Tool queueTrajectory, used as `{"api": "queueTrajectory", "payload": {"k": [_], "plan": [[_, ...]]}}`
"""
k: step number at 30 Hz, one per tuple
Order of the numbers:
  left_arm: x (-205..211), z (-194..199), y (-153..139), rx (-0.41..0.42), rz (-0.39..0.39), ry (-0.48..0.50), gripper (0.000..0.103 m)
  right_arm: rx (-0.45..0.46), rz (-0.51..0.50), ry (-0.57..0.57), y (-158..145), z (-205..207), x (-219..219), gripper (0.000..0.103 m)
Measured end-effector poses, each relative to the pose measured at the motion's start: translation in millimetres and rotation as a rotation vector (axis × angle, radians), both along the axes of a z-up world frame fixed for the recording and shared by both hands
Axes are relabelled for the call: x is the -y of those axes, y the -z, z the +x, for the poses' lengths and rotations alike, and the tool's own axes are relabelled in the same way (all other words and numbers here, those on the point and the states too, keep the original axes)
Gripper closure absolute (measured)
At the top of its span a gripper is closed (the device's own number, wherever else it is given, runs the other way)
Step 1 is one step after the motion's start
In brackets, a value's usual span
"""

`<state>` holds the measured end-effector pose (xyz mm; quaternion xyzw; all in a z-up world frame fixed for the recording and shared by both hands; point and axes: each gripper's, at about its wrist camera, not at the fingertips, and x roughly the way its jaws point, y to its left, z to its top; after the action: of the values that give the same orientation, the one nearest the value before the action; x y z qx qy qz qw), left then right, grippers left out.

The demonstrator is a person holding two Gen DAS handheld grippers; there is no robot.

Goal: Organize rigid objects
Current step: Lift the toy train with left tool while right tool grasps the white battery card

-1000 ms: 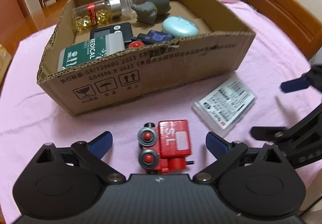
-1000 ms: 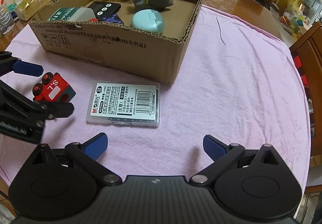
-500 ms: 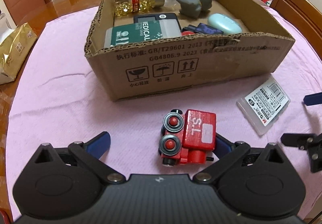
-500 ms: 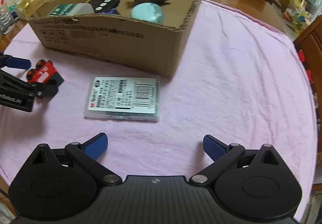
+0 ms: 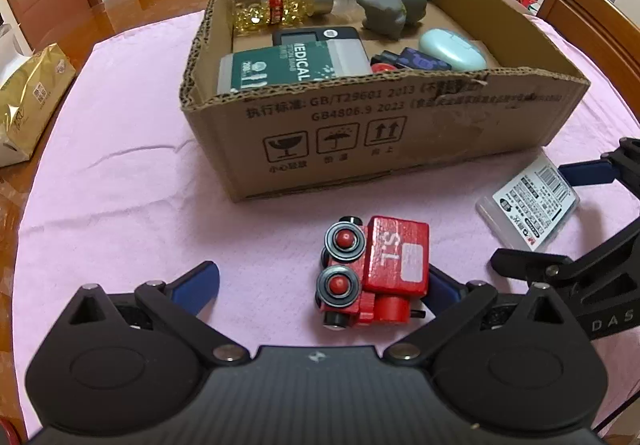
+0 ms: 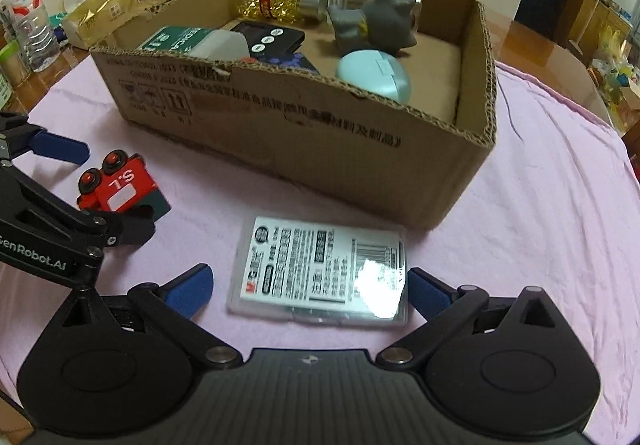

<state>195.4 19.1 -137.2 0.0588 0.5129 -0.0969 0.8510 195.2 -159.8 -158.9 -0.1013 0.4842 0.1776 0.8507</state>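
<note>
On the pink cloth before the cardboard box (image 5: 384, 141), the red toy train (image 5: 376, 273) lies on its side — wheels toward the left pad — between the spread left gripper (image 5: 320, 285); right gripper (image 6: 308, 289), also spread, straddles the flat plastic case (image 6: 324, 269) lying crosswise.

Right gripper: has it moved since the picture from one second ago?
Yes. The right gripper has moved forward toward the cardboard box: the plastic case, earlier well ahead of the open jaws, now lies between them.
</note>
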Motion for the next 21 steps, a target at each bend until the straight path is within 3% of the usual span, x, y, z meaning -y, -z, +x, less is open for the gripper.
{"api": "queueTrajectory", "payload": {"k": [5, 9, 21], "plan": [[-0.4, 1.3, -0.2, -0.003, 0.002, 0.014, 0.001, 0.005, -0.002, -0.017, 0.1, 3.9, -1.4, 0.001], [3.2, -0.9, -1.1, 0.002, 0.011, 0.035, 0.002, 0.01, -0.002, 0.008, -3.5, 4.7, 2.2, 0.011], [22.9, -10.8, -10.5, 0.059, 0.026, 0.158, 0.039, -0.01, -0.011, 0.05, -5.0, -11.7, 28.9, 0.011]]}}
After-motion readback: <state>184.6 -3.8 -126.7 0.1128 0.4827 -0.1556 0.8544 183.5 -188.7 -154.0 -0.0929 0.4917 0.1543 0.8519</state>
